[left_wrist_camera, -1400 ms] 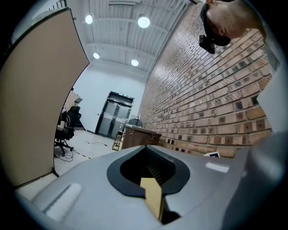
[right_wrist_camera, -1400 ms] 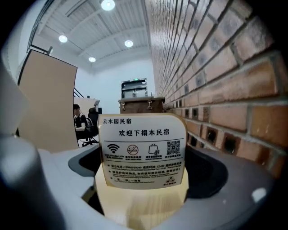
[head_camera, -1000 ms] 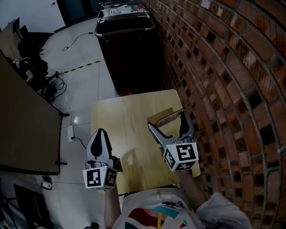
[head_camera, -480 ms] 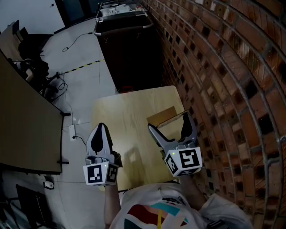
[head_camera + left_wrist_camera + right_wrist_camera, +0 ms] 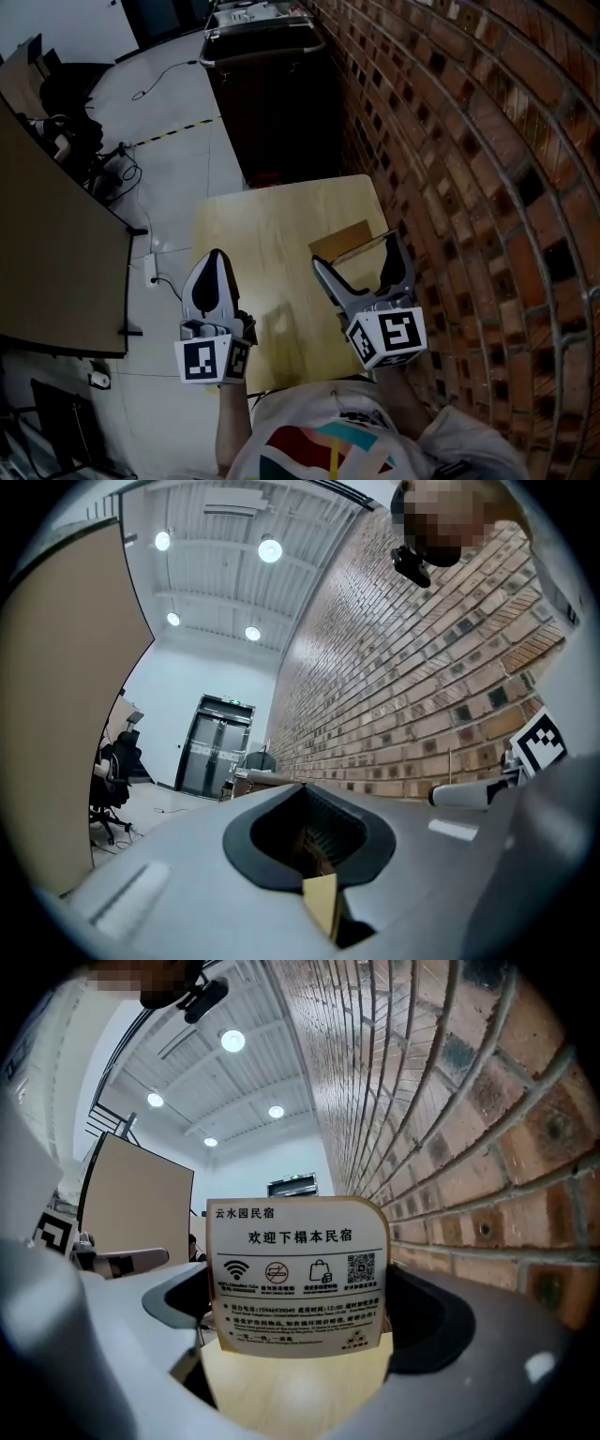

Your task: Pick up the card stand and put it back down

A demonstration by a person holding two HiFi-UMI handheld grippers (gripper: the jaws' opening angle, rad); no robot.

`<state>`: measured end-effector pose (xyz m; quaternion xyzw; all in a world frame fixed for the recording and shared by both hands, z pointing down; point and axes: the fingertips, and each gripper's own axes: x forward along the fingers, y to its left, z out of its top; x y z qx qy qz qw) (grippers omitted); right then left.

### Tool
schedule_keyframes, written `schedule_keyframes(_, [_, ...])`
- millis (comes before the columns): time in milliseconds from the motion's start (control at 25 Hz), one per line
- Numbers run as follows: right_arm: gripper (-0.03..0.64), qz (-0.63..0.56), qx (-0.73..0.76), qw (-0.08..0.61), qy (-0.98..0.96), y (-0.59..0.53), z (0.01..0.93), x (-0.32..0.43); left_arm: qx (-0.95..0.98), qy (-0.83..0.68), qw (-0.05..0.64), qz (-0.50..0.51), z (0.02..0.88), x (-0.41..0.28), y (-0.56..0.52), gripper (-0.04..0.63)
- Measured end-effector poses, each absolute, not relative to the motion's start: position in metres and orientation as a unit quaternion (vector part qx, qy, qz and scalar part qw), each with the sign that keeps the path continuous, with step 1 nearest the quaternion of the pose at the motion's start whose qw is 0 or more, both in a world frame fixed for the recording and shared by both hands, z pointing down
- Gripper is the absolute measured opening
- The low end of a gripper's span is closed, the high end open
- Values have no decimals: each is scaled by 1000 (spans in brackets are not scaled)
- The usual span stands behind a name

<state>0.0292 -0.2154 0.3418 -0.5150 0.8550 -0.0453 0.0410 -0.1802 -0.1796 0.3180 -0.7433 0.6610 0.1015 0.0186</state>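
Pale wood forms the table (image 5: 258, 234) on which the card stand (image 5: 298, 1274) rests upright, directly between the jaws of the right gripper (image 5: 356, 255). Those jaws are spread wide, one to each side of the stand, with a clear gap between each and the stand's edges, so nothing is clamped. In the right gripper view the printed face of the stand is turned toward the jaws' base, showing rows of characters, small icons and a square code. The head view shows the stand's near edge between the jaw tips and the rest reaching beyond them. The brick wall (image 5: 469, 141) runs close outside the right jaw. The left gripper (image 5: 215, 261) has its jaws pressed together on nothing, off the table's left edge, well apart from the stand.
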Motion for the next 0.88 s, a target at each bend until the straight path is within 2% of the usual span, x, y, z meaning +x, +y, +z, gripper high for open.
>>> schedule_keyframes(640, [565, -53, -515, 40, 854, -217, 347, 33, -738, 668, 8, 98, 323, -182, -177, 5])
schedule_keyframes(880, [565, -74, -514, 16, 855, -262, 383, 22, -733, 673, -8, 97, 332, -186, -179, 5])
